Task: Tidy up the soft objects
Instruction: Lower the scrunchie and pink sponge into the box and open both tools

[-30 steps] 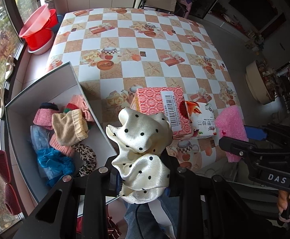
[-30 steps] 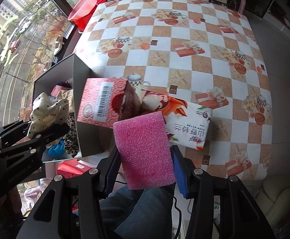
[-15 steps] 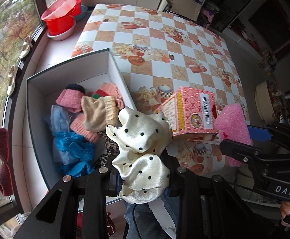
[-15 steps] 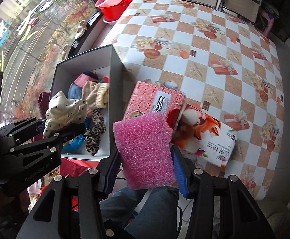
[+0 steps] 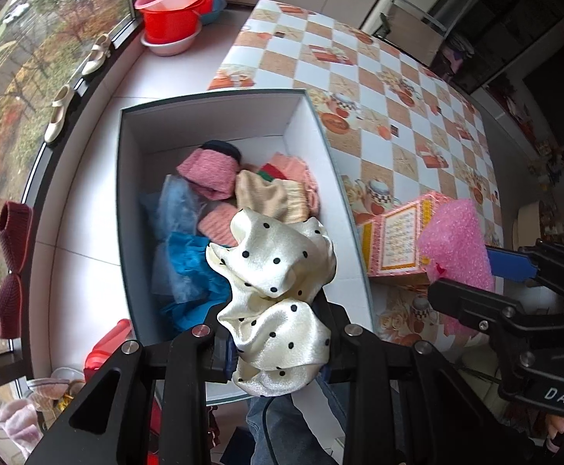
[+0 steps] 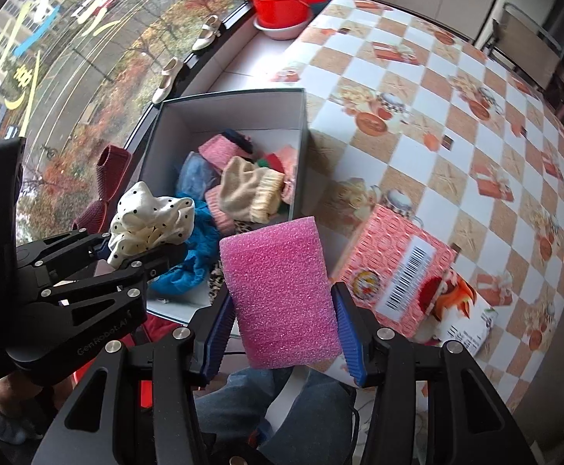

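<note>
The bench (image 6: 456,124) carries an open box (image 5: 219,95) of socks and cloths. Best to bring each piece fully over the opening before letting go — scrunchie (image 5: 278,290) first. Left gripper (image 5: 278,352) points steeply down, fingers clamped on it; right gripper (image 6: 282,333) points straight down, gripping the pink sponge (image 6: 282,294) beside the box.

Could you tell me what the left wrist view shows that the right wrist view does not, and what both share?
Only the left wrist view shows the red plastic container on the floor beside the box's near corner.

Only the right wrist view shows the barcode label on the pink patterned carton and the printed tissue pack behind it.

Both show the white open box of soft items, the cream polka-dot satin scrunchie in the left gripper, and the pink foam block in the right gripper.
</note>
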Demonstrator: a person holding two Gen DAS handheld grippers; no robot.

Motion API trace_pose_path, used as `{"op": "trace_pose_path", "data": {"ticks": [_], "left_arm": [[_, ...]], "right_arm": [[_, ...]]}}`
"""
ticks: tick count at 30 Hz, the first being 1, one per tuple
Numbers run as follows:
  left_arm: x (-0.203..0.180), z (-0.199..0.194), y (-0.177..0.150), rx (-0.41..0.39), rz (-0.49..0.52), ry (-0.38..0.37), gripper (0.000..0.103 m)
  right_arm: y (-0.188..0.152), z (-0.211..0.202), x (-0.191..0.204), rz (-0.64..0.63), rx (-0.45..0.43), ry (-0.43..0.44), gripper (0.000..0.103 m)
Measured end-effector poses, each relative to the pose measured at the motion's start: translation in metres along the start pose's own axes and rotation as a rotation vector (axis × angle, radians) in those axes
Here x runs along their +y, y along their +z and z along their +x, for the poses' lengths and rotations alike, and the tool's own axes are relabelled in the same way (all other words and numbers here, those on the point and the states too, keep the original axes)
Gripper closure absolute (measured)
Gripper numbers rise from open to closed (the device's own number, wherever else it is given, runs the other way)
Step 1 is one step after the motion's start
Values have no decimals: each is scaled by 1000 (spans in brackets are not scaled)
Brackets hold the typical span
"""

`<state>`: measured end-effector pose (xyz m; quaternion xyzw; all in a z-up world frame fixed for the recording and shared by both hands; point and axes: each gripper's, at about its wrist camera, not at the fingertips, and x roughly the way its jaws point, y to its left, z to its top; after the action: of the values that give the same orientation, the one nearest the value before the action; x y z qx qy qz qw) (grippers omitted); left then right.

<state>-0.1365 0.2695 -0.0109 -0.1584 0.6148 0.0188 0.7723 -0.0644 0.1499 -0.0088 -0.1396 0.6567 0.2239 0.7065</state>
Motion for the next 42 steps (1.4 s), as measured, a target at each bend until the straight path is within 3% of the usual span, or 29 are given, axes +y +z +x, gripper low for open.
{"op": "trace_pose_path", "data": {"ticks": [15, 36, 37, 39, 41, 42], "left_arm": [[46, 18, 0, 34, -125, 68, 70], [43, 49, 18, 95, -154, 95, 69], [43, 49, 18, 95, -155, 91, 67], [41, 51, 19, 104, -149, 73, 53], [39, 52, 19, 112, -137, 72, 19], [36, 53, 18, 118, -126, 85, 18]], "right_arm": [[34, 42, 40, -95, 58, 54, 52], [69, 76, 28, -46, 92, 68, 52], [70, 78, 26, -41, 95, 72, 52], [70, 79, 25, -40, 98, 81, 52], [71, 79, 24, -47, 99, 92, 52], [71, 78, 24, -51, 95, 91, 50]]}}
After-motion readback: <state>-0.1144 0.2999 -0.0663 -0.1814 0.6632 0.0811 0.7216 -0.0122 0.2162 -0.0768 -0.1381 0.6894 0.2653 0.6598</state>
